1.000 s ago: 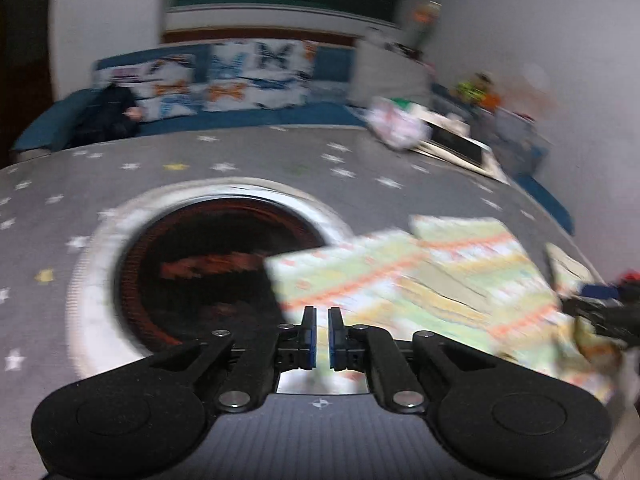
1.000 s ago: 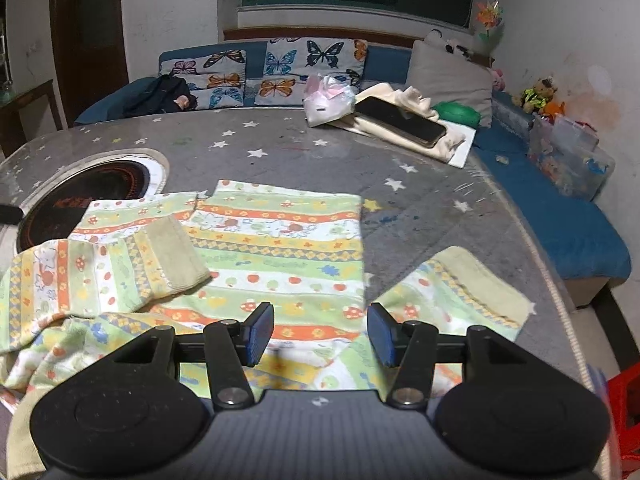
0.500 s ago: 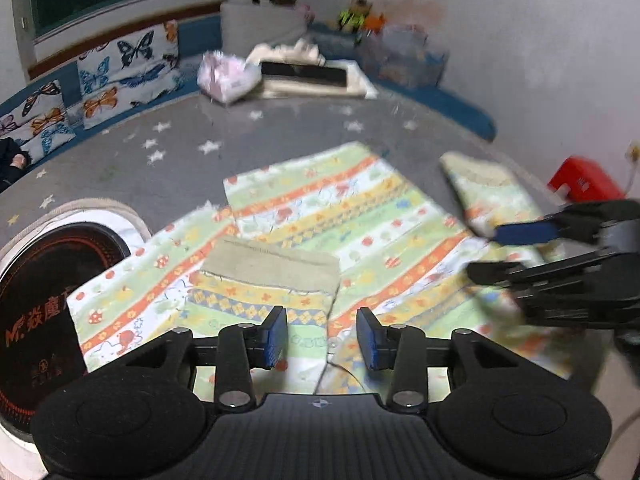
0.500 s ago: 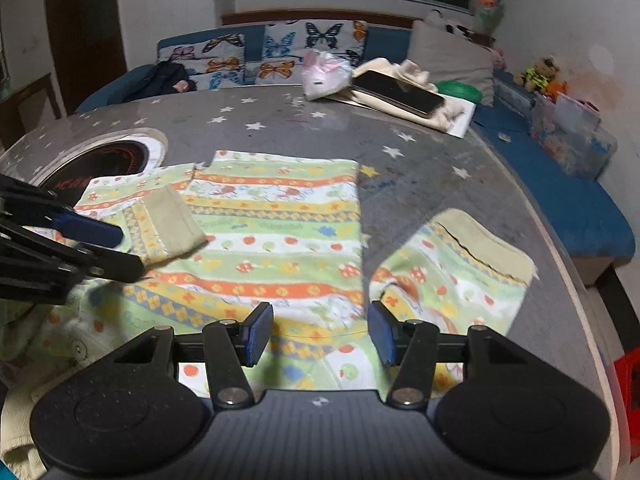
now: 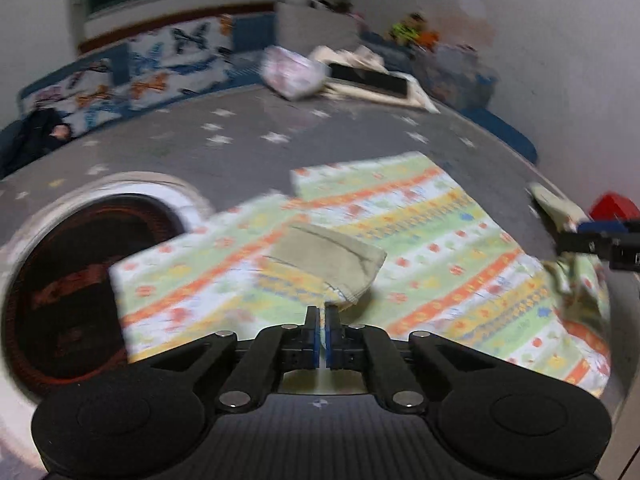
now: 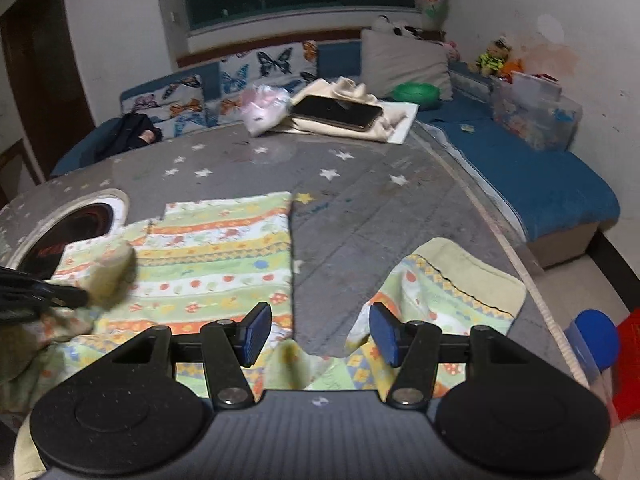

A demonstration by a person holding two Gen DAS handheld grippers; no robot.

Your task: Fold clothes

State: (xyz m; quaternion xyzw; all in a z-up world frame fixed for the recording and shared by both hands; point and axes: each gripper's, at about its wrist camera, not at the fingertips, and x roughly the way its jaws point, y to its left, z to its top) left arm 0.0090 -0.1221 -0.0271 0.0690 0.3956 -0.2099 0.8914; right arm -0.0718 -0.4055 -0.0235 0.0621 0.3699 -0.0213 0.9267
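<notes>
Two grippers work one striped child's garment (image 6: 224,248) spread on the grey star-print table (image 6: 360,208), just right of the round induction hob (image 6: 68,232) set into it. Your left gripper (image 5: 322,326) has its jaws drawn nearly together, a sleeve cuff (image 5: 332,256) rising just ahead of the blue pads; it looks pinched there, though motion blur keeps you from being sure the cloth is actually caught. Your right gripper (image 6: 320,334) hangs with jaws spread wide and nothing between them, above the hem and just left of the other sleeve (image 6: 460,292), which lies flat, well right of the hob.

By the look of it, you are at the sleeve-folding step: one sleeve goes across the body, the other is not yet taken. The next move calls for laying the lifted cuff flat on the garment's middle, then bringing your right gripper down onto the far sleeve's edge.

The garment's near hem is hidden under both gripper bodies, and the left wrist view is smeared throughout.
</notes>
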